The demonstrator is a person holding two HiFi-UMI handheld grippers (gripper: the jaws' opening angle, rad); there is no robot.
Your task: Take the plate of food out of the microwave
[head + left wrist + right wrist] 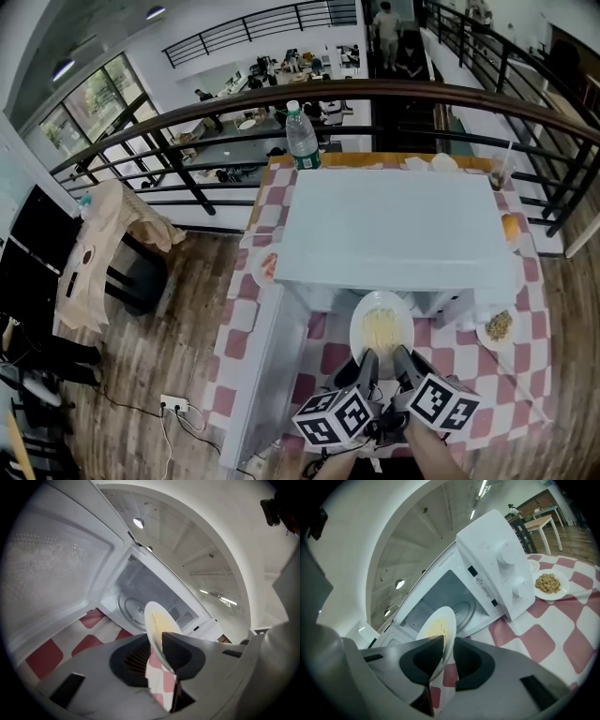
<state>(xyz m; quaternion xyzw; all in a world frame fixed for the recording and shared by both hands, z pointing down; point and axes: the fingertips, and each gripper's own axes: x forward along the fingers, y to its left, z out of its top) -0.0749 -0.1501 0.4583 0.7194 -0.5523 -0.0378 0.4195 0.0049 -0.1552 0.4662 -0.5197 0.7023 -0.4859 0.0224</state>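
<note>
Left gripper [367,364] and right gripper [403,362] sit side by side at the lower centre of the head view. Each is closed on the near rim of the same plate [382,323], one jaw above the rim and one beneath. The plate carries pale noodles [382,332] and reaches away from the jaws toward the microwave [394,230], just in front of its open mouth and above the checked tablecloth [469,366].

From above, the white top hides the inside of the oven. The left gripper view looks straight in and shows the glass turntable [131,609] bare, with the open door [56,573] filling the left of that frame.

The right gripper view instead catches the control panel with two knobs [506,555] at upper right. Past it, a second plate [549,584] of brownish food sits on the cloth. Only the head view shows the bottle [302,139] behind the oven.
</note>
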